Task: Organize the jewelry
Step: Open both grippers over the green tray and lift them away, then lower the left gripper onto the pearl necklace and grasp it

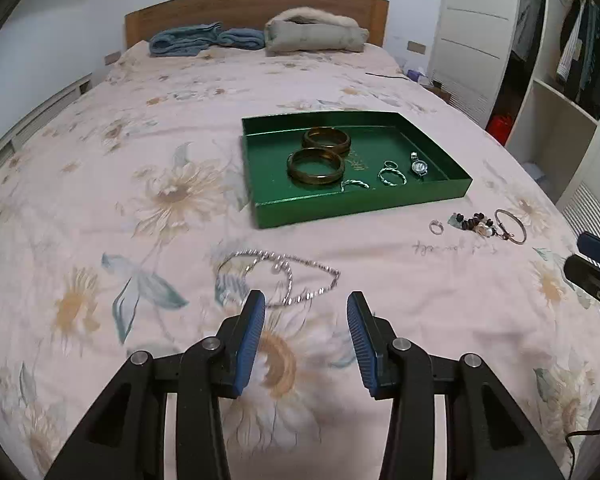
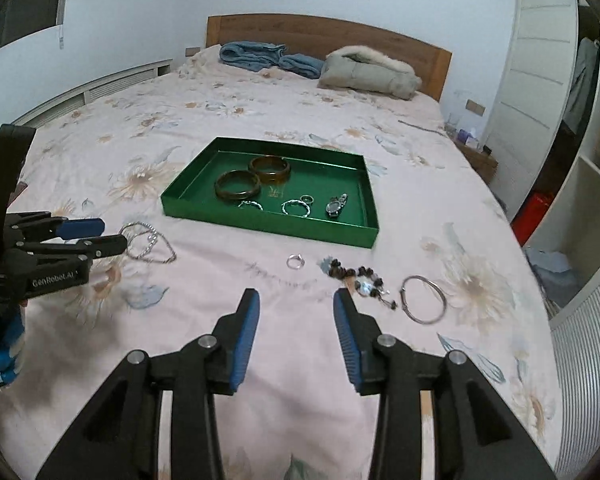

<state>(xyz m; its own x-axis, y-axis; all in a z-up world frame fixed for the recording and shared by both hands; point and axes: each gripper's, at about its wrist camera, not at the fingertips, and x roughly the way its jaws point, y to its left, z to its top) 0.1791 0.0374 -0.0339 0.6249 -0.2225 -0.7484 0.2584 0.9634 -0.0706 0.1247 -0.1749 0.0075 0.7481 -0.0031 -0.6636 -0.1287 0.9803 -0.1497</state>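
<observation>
A green tray lies on the bed with two brown bangles, small silver rings and a watch in it. A silver necklace lies on the sheet just beyond my left gripper, which is open and empty. A silver ring, a dark beaded bracelet and a thin silver bangle lie ahead of my right gripper, also open and empty.
The bed has a floral pink sheet and a wooden headboard. Folded blue cloth and a grey coat lie by the headboard. A wardrobe and shelves stand to the right of the bed.
</observation>
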